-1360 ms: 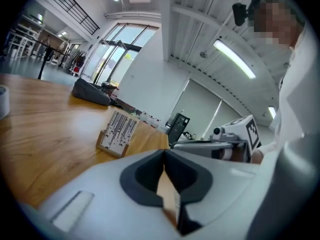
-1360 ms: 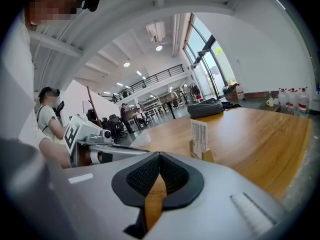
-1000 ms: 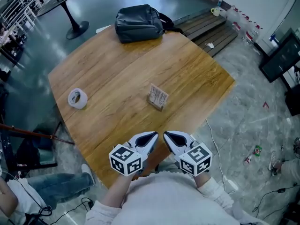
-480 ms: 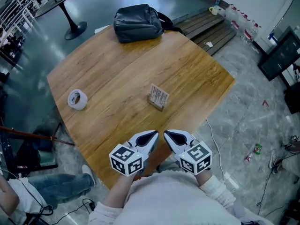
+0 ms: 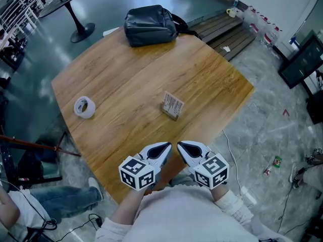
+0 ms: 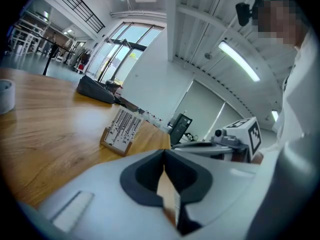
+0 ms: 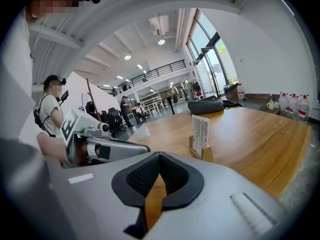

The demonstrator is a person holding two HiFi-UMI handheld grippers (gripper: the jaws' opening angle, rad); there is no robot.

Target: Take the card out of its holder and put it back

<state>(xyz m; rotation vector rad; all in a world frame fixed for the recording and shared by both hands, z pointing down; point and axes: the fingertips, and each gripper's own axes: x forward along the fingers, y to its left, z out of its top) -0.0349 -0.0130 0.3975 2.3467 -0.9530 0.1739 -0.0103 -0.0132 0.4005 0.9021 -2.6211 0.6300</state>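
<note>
A white card printed with black bars (image 5: 172, 103) stands upright in a small wooden holder (image 5: 169, 112) near the middle of the round wooden table (image 5: 131, 79). The same card (image 6: 122, 127) (image 7: 200, 131) appears ahead in both gripper views. My left gripper (image 5: 167, 146) and right gripper (image 5: 180, 145) hover side by side over the table's near edge, well short of the holder. Both have their jaws closed together with nothing between them.
A roll of white tape (image 5: 84, 107) lies at the table's left. A dark backpack (image 5: 149, 24) sits on the far edge. Beyond the table's right edge, cables (image 5: 229, 150) and litter lie on the floor. A person's leg (image 5: 60, 199) is below left.
</note>
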